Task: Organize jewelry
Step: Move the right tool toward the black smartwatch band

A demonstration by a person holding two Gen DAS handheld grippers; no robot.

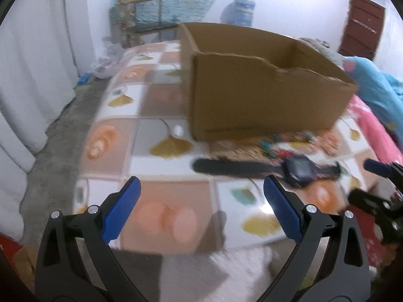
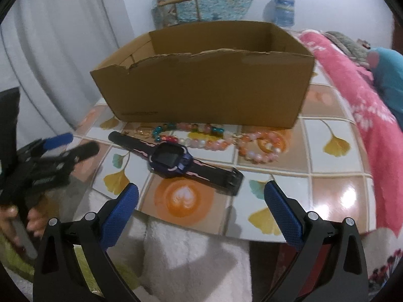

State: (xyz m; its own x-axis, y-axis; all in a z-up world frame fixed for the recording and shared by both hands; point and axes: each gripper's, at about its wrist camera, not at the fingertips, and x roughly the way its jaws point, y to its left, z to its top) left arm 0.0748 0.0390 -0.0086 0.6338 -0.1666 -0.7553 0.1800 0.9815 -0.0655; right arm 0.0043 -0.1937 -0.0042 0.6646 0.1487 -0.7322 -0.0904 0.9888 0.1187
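A dark smartwatch [image 2: 173, 161] with a black strap lies flat on the tiled table [image 2: 335, 183], in front of an open cardboard box [image 2: 201, 93]. Beaded bracelets, one multicoloured [image 2: 194, 136] and one orange and white [image 2: 262, 148], lie between watch and box. My right gripper [image 2: 201, 188] is open and empty, just short of the watch. My left gripper [image 1: 201, 186] is open and empty; the watch [image 1: 297, 168] is ahead to its right, the box [image 1: 264, 88] beyond. The left view is blurred. Each gripper shows in the other's view: the left gripper [image 2: 73, 143] and the right gripper [image 1: 365, 181].
A pink blanket [image 2: 352, 95] and blue cloth [image 2: 388, 75] lie right of the table. White fluffy fabric [image 2: 191, 259] lies below the near table edge. A wooden chair [image 1: 141, 17] and a water jug [image 1: 239, 10] stand by the far wall; grey floor [image 1: 60, 146] lies left.
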